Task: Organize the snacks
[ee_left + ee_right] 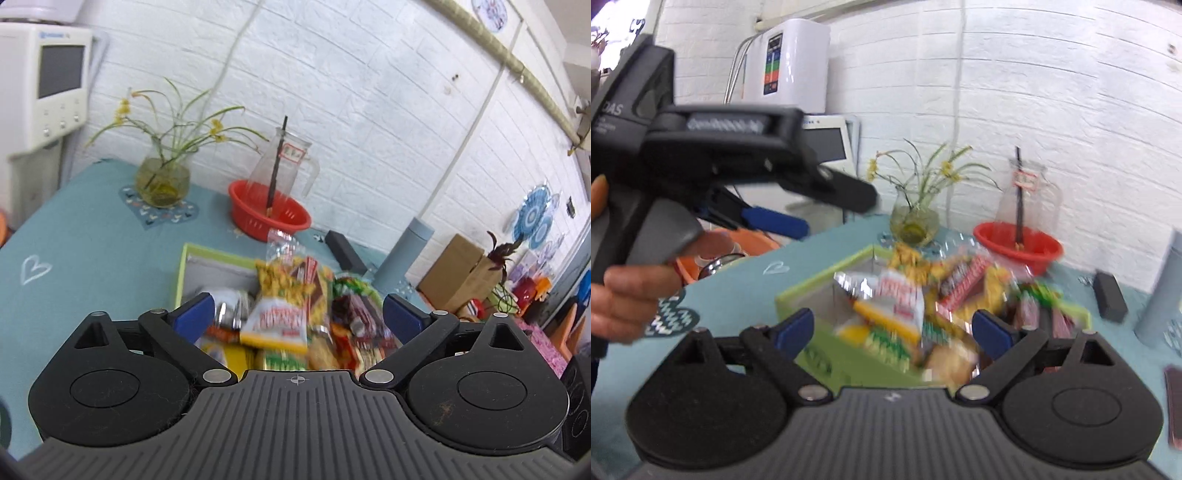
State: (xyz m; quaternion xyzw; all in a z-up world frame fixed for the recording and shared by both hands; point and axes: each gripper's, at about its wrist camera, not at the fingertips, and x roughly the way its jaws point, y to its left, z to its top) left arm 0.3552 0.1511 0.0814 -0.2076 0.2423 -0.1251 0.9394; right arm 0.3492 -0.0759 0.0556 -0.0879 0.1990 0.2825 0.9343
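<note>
A green box (180, 273) on the teal tablecloth holds a heap of snack packets (291, 291), mostly yellow, red and white. My left gripper (299, 314) hangs open just in front of the heap. A yellow and white packet (277, 321) lies between its blue pads, and neither pad touches it. In the right wrist view the same green box (820, 280) and snack packets (908, 295) appear blurred. My right gripper (894, 325) is open over the box's near side, gripping nothing. The left gripper (838, 214) shows at upper left, held by a hand (624, 295).
Behind the box stand a red basket (269, 214), a glass jug (284, 166) and a vase of plants (162, 181). To the right are a black case (343, 251), a blue-grey flask (402, 258) and a cardboard box (454, 273). A white brick wall backs the table.
</note>
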